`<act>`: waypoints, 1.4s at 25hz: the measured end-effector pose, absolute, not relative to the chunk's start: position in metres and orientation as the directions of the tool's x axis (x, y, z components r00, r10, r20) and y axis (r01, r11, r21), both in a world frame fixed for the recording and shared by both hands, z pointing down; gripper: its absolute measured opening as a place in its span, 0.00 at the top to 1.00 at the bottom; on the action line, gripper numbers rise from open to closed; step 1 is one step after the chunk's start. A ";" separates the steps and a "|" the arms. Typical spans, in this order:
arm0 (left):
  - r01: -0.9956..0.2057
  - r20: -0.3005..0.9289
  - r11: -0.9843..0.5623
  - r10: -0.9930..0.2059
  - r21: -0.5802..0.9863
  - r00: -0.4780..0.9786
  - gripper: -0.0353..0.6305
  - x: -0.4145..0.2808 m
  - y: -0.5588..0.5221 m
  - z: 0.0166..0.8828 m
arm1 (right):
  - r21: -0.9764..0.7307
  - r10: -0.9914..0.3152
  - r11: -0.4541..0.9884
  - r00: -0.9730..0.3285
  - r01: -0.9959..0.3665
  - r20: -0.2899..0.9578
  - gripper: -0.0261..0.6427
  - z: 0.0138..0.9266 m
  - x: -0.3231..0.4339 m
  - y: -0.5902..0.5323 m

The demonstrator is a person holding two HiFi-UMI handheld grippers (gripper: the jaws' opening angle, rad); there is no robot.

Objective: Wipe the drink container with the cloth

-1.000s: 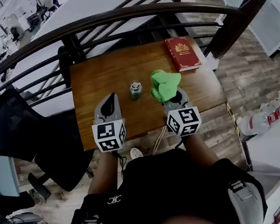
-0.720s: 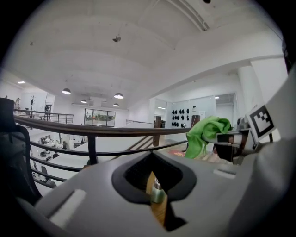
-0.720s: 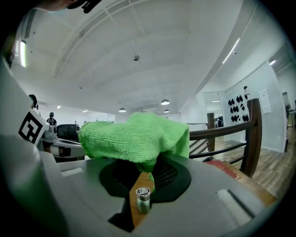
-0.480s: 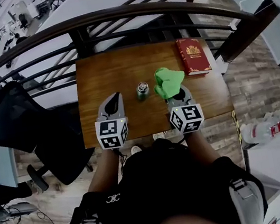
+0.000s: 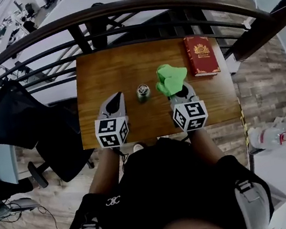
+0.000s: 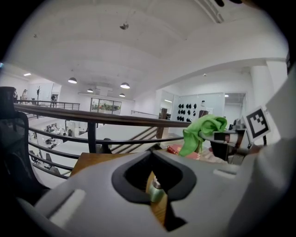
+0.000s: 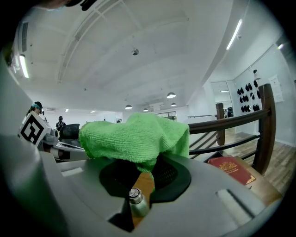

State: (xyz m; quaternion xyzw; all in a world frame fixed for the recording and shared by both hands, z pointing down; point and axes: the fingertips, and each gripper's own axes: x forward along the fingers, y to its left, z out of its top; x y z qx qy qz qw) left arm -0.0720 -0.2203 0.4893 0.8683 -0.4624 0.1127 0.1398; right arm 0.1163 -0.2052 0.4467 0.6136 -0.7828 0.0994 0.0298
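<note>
Holds the green cloth [image 5: 170, 79] pinched in the right gripper [image 5: 178, 88] right of the middle of the table [image 5: 123, 65], with the left gripper [image 5: 116, 96] pressed together on nothing nearer the front edge, and the drink container [image 5: 143, 91] upright between both.

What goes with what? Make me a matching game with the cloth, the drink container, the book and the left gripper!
Things:
1. cloth
2. drink container
3. book
4. left gripper

Clues:
A. red, lying at the far right corner of the table
B. jaws shut, holding nothing
C. standing on the table between the two grippers
D. green, pinched in the jaws of the right gripper

Pairs: 1-D, 2-C, 3-A, 4-B
</note>
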 end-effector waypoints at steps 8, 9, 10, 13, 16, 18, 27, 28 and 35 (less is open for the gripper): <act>-0.776 0.365 -0.615 -0.696 0.141 0.618 0.64 -0.043 -0.220 0.511 | -0.142 -0.948 0.227 -0.252 -0.963 0.196 0.89 0.465 0.131 -0.213; -0.767 0.370 -0.627 -0.687 0.134 0.626 0.59 -0.040 -0.219 0.514 | -0.144 -0.946 0.229 -0.255 -0.963 0.199 0.89 0.467 0.132 -0.214; -0.759 0.376 -0.639 -0.677 0.126 0.633 0.54 -0.036 -0.219 0.516 | -0.146 -0.945 0.231 -0.257 -0.962 0.203 0.89 0.468 0.132 -0.215; -0.740 0.399 -0.665 -0.653 0.105 0.644 0.46 -0.028 -0.219 0.523 | -0.143 -0.941 0.235 -0.262 -0.961 0.213 0.89 0.470 0.133 -0.217; -0.725 0.431 -0.684 -0.633 0.077 0.643 0.42 -0.019 -0.220 0.536 | -0.131 -0.939 0.237 -0.262 -0.963 0.224 0.89 0.474 0.136 -0.217; -0.716 0.458 -0.695 -0.618 0.061 0.639 0.41 -0.012 -0.223 0.547 | -0.130 -0.938 0.233 -0.258 -0.964 0.233 0.89 0.477 0.141 -0.217; -0.693 0.552 -0.717 -0.548 0.076 0.628 0.39 0.016 -0.244 0.605 | -0.118 -0.930 0.211 -0.237 -0.970 0.280 0.89 0.494 0.161 -0.215; -0.691 0.560 -0.719 -0.542 0.077 0.626 0.39 0.018 -0.245 0.610 | -0.116 -0.931 0.207 -0.232 -0.971 0.283 0.89 0.495 0.164 -0.215; -0.673 0.606 -0.735 -0.500 0.080 0.618 0.39 0.032 -0.256 0.645 | -0.107 -0.933 0.174 -0.199 -0.979 0.300 0.89 0.501 0.183 -0.216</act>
